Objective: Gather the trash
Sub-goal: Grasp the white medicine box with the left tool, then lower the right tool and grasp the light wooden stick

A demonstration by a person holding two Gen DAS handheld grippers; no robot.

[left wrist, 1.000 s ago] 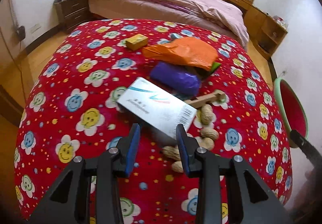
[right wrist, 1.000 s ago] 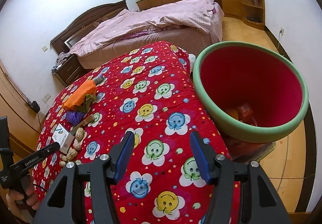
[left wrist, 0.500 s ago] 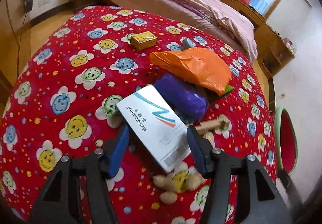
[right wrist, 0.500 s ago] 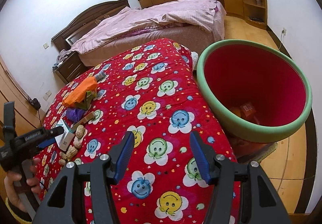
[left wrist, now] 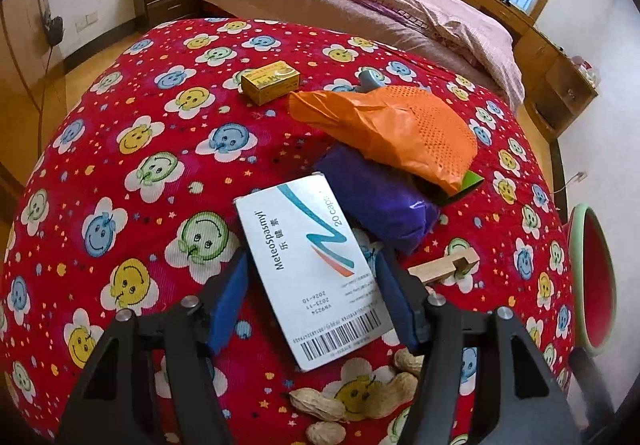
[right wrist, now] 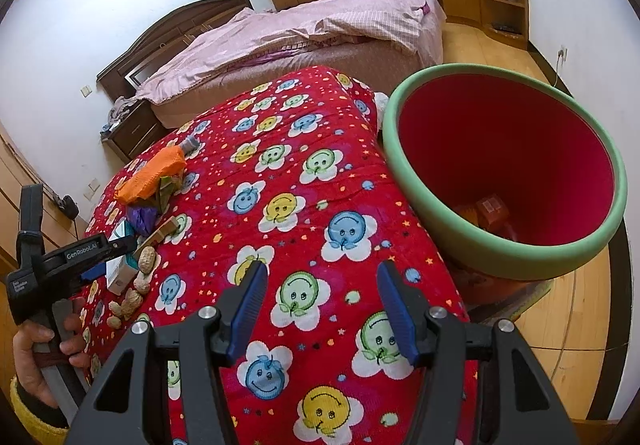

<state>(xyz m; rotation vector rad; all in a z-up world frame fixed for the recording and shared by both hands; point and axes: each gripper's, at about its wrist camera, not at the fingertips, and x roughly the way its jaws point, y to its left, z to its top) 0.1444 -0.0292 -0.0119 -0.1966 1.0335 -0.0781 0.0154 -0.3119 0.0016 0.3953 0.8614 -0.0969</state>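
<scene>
Left gripper (left wrist: 312, 297) – astride medicine box (left wrist: 312, 277)

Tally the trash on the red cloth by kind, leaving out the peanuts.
Boxes: 2, the white box and the yellow box
Bags: 2, the orange bag and the purple bag
Wood block: 1
Green scrap: 1
Grey piece: 1
Total: 7

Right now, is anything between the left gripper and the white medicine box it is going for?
Nothing visible. The left gripper is opening, with the white medicine box already lying between its fingers on the red cloth. The purple bag sits just beyond the box and the peanuts in front of it, none in the gap.
</scene>
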